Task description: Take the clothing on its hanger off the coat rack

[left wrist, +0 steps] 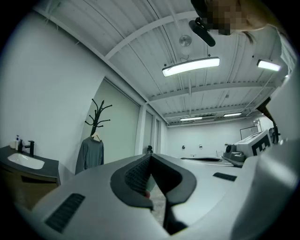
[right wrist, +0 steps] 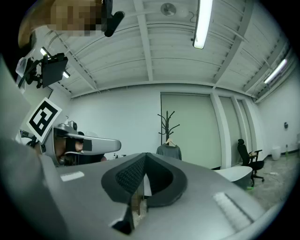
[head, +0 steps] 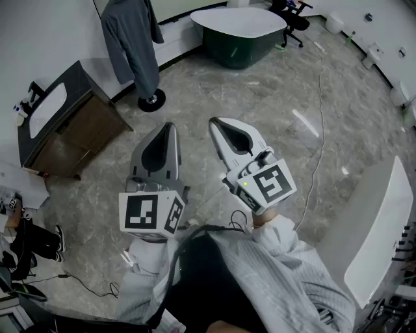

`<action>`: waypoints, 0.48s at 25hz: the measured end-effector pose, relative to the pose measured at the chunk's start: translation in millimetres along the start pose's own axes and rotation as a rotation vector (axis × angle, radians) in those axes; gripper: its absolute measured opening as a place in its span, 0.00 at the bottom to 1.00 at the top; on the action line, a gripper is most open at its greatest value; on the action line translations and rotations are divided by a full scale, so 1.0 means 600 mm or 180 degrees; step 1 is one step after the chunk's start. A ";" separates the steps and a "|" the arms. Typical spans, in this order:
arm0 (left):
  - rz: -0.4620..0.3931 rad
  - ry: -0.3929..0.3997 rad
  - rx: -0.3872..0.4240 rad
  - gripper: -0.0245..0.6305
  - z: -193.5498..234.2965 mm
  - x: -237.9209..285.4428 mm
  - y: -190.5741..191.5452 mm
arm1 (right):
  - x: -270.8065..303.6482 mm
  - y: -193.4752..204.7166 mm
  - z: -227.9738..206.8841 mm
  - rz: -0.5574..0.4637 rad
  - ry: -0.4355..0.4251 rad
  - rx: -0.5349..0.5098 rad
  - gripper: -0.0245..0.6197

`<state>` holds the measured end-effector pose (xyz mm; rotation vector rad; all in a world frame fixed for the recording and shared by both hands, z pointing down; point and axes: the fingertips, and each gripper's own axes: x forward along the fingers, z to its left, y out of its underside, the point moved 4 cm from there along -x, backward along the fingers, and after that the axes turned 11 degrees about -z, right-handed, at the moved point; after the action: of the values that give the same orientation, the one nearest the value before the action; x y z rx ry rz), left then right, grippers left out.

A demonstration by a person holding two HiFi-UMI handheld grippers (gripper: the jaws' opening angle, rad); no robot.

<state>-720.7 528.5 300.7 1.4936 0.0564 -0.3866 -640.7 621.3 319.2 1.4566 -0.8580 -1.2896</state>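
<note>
A grey long-sleeved garment [head: 133, 39] hangs on a hanger from a black branched coat rack [left wrist: 97, 115] at the far left, over the rack's round base [head: 151, 101]. The left gripper view shows the garment [left wrist: 90, 153] small and far off; the right gripper view shows the garment [right wrist: 168, 151] under the coat rack [right wrist: 168, 123]. My left gripper [head: 170, 128] and right gripper [head: 215, 123] are held side by side low in the head view, well short of the rack. Both are shut and hold nothing.
A dark wooden vanity with a white basin [head: 49, 108] stands left of the rack. A dark green tub with a white rim [head: 239, 26] and an office chair [head: 292, 16] lie beyond. A white cable [head: 318, 130] runs over the grey tiled floor. A white counter [head: 377, 227] is at right.
</note>
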 end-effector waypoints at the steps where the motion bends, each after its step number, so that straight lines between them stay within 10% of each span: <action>1: -0.0003 -0.0001 -0.0002 0.04 -0.001 0.001 -0.001 | -0.001 0.000 0.000 0.0013 0.0001 0.0001 0.04; 12: -0.0030 -0.0008 -0.0079 0.04 -0.031 0.020 0.006 | -0.028 -0.009 -0.030 -0.0010 0.0046 0.0033 0.04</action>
<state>-704.8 544.5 299.5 1.4689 0.0658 -0.3941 -626.6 642.4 318.7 1.4744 -0.8540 -1.2772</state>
